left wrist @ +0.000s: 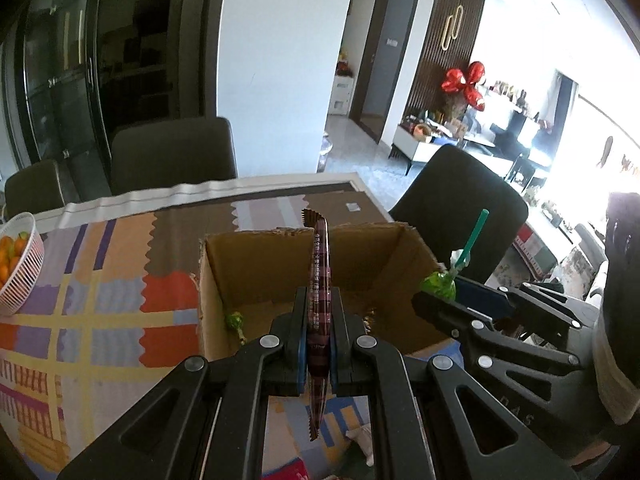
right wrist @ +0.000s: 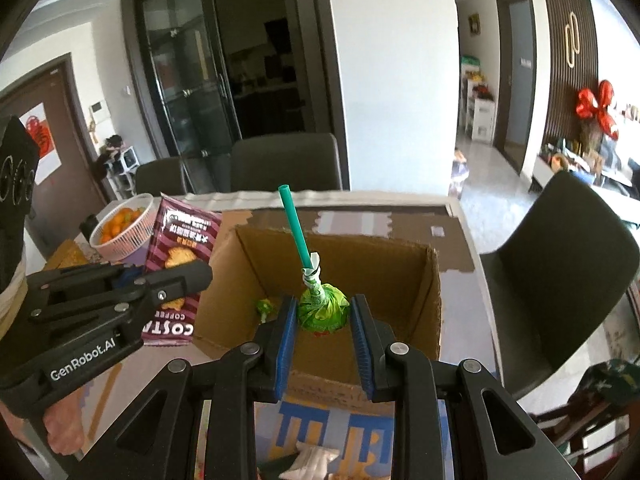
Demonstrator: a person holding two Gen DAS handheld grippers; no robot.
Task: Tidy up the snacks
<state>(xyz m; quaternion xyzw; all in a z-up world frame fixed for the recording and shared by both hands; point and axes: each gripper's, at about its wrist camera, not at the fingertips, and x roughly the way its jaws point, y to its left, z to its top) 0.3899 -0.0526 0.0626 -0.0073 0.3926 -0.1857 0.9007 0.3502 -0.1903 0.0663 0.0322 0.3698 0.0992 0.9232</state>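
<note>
My left gripper [left wrist: 319, 300] is shut on a maroon striped biscuit packet [left wrist: 319, 276], held edge-on above the near wall of an open cardboard box [left wrist: 248, 264]. The same packet [right wrist: 180, 240] shows its printed face in the right wrist view, left of the box [right wrist: 400, 264]. My right gripper [right wrist: 323, 306] is shut on a green-wrapped lollipop [right wrist: 323, 307] with a teal stick pointing up, over the box's near side. In the left wrist view that lollipop [left wrist: 439, 286] hangs by the box's right wall. A small green candy [left wrist: 234, 320] lies on the box floor, also seen as the candy [right wrist: 264, 306].
The box stands on a colourful patterned tablecloth [left wrist: 100, 300]. A white basket of oranges [left wrist: 20, 264] sits at the table's left. Dark chairs [left wrist: 172, 156] stand behind and right of the table. White and red wrappers [right wrist: 308, 460] lie near the front edge.
</note>
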